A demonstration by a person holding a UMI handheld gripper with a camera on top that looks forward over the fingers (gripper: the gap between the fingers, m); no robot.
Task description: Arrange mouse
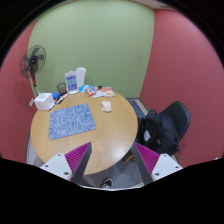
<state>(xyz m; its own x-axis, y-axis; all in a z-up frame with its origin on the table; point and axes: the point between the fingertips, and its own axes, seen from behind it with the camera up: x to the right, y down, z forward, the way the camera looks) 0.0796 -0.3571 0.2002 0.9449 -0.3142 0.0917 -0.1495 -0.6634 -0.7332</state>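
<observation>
- A black pedestal fan [35, 60] stands on the floor at about ten o'clock from the claw [113, 152], beyond the left rim of the round light-wood desk [118, 135].
- A white boxy object [42, 101] sits on the desk's left edge. Just right of it is a small dark object [61, 97]. This may be the mouse, but it is too small to tell for sure.
- A blue-grey patterned rectangular mouse mat [72, 122] lies flat on the desk at about eleven o'clock from the claw. Its long axis runs roughly left to right.
- A clear plastic jug with a blue label [72, 80] stands upright at the far rim, beyond the mat.
- Red-and-white packets [98, 92] lie at about twelve o'clock, near the far rim. A small pale and orange object [105, 105] sits just nearer the claw. It could also be the mouse.
- The claw is released. Its two fingers are spread wide with magenta pads [75, 157] facing inward, and nothing is between them. It hangs near the desk's near rim.
- A black office chair with a black backpack [163, 128] stands at about two o'clock, beside the desk.
- Judgement: both candidates lie well ahead and left of centre, so the reach should go forward toward eleven or twelve o'clock. The mat is the likely destination.
</observation>
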